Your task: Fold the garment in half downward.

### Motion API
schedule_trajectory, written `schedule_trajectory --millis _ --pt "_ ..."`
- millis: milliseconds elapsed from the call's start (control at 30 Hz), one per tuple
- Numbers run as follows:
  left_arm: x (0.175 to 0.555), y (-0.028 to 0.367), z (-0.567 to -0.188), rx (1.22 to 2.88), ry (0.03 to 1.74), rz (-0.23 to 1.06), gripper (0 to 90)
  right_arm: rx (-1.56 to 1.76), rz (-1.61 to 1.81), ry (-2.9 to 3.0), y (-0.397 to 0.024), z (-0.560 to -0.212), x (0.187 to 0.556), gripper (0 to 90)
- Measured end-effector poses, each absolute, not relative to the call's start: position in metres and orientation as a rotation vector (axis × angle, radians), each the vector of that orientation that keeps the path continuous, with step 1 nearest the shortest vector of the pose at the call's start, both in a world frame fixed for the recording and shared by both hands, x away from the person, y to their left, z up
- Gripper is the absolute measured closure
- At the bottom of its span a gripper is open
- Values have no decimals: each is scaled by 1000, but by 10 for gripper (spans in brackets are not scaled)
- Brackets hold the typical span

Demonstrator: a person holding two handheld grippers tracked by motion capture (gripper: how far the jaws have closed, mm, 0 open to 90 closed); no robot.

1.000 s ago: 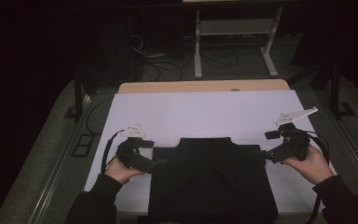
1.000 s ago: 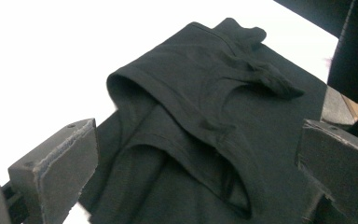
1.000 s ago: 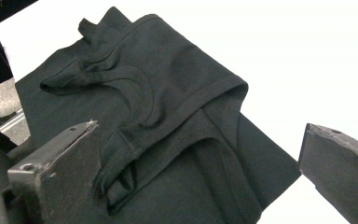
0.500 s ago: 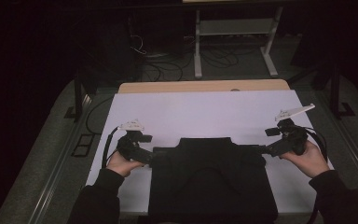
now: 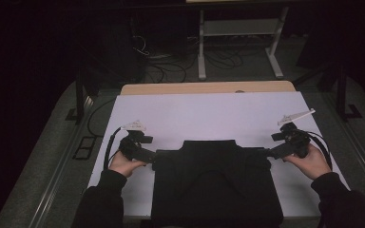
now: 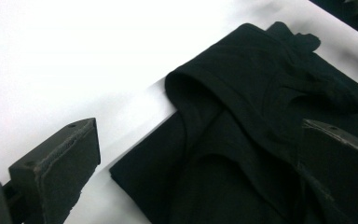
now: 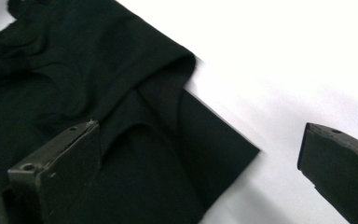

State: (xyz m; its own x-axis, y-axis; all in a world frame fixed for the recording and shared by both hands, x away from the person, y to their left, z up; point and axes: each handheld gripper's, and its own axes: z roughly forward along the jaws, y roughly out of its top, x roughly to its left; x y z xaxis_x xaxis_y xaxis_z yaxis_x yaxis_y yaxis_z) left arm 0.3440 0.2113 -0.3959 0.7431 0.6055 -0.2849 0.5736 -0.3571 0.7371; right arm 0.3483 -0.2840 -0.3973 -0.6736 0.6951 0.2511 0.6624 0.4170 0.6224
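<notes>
Dark room beyond a white table (image 5: pixel 209 114), with a strip of bare wood (image 5: pixel 209 88) along its far edge. Farther back, a pale metal stand (image 5: pixel 237 33) and loose cables (image 5: pixel 166 64) on the floor, dim and hard to make out. Left of the table, a black cable (image 5: pixel 95 121) on grey carpet.

Near the front edge, lying flat: a folded black garment (image 5: pixel 216 185), its near end cut off by the bottom of the high view. Folds and seams barely readable in the dark cloth; kind of garment unclear.

At the garment's left upper corner, the left gripper (image 6: pixel 191 158), jaws spread wide, one over white table, one over cloth, nothing pinched. At the right upper corner, the right gripper (image 7: pixel 200 158), likewise wide open, astride the cloth's edge. Hands (image 5: pixel 126 164) in dark sleeves (image 5: pixel 100 204) from the bottom.
</notes>
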Motion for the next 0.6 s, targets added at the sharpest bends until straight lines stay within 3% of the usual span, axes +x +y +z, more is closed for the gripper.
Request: schedule_trajectory --millis 200,600 --pt "348 214 -404 2052 909 44 0 1301 1054 2587 -295 -411 354 0" --pt "360 223 -424 2069 999 9 0 1272 1133 2564 -301 -420 359 111"
